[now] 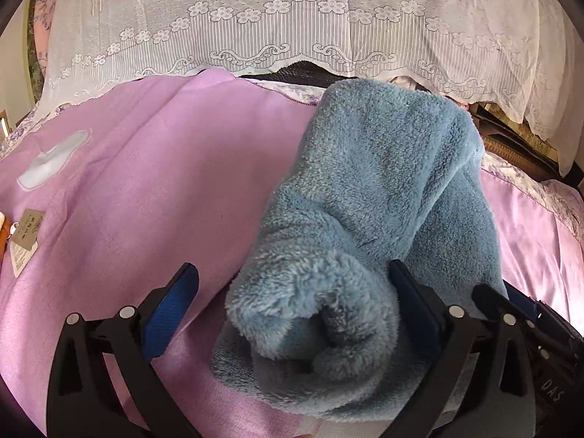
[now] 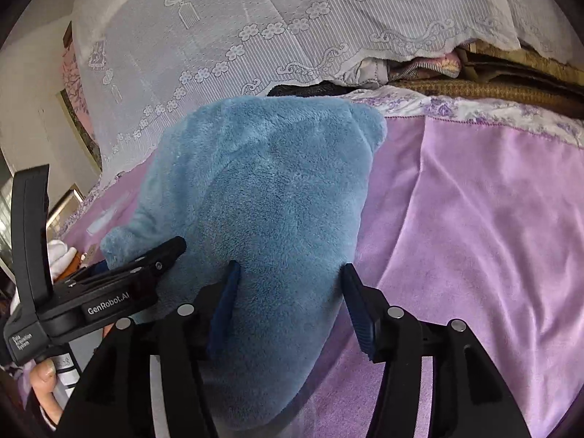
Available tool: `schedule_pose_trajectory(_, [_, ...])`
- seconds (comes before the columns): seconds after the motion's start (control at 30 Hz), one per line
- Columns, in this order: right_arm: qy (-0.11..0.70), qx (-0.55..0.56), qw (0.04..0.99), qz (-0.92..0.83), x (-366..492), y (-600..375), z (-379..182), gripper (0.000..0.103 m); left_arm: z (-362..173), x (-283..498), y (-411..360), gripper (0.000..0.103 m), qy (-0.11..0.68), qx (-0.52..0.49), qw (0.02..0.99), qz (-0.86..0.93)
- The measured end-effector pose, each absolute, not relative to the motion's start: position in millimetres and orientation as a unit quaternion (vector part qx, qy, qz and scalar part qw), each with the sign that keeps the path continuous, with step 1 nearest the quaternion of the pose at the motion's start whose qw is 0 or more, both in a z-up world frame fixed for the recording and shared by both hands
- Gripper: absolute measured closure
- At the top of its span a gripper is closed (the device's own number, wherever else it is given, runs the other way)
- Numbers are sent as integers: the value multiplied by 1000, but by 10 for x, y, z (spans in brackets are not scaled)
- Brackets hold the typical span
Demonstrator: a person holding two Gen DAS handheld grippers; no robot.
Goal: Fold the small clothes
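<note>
The left gripper (image 1: 292, 299) is angling downward with its jaws standing wide apart, the rolled end of the blue fleece garment (image 1: 365, 189) bulging between them; only the right-hand pad is touching the pile. The right gripper (image 2: 292, 303), also tilting down, is straddling the same garment with jaws parted, neither pad visibly pressing. The garment is lying bunched on the pink blanket (image 2: 474, 219), below a white lace cover (image 1: 292, 18).

Bed, daylight.
Pink blanket (image 1: 146, 189) under and beyond the fingers; white lace cover (image 1: 292, 18) draped further ahead; cream wall (image 2: 33, 84) far left.
</note>
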State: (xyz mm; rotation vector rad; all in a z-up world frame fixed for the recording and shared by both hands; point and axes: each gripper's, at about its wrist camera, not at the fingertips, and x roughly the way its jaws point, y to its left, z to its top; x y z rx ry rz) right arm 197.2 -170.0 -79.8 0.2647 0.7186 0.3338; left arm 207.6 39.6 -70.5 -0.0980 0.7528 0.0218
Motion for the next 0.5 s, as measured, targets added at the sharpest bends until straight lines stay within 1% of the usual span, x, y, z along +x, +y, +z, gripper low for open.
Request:
schedule_pose_trajectory(0.03, [356, 153, 906, 171, 2003, -1757, -836, 41, -697, 2064, 372, 4, 363, -39, 931, 15])
schedule_pose_trajectory(0.1, [364, 195, 892, 187, 2042, -1837, -887, 41, -689, 2047, 332, 4, 356, -24, 934, 24])
schedule_pose_trajectory(0.17, [358, 190, 895, 184, 2036, -1821, -823, 42, -682, 2037, 316, 4, 351, -16, 936, 29])
schedule_pose_trajectory(0.2, [347, 169, 905, 178, 2009, -1778, -742, 44, -678, 2037, 316, 4, 350, -14, 936, 31])
schedule_pose_trajectory(0.27, [316, 119, 927, 161, 1950, -1686, -541, 50, -682, 2043, 328, 4, 350, -16, 936, 34])
schedule_pose_trajectory(0.33, [287, 90, 941, 157, 1949, -1607, -354, 52, -688, 2050, 346, 4, 352, -21, 935, 31])
schedule_pose_trajectory(0.43, [292, 90, 935, 179, 2138, -1501, -190, 63, -690, 2046, 334, 4, 351, -21, 936, 33])
schedule_pose_trajectory(0.5, [299, 72, 934, 184, 2324, -1387, -96, 65, -689, 2042, 326, 4, 349, -18, 936, 34])
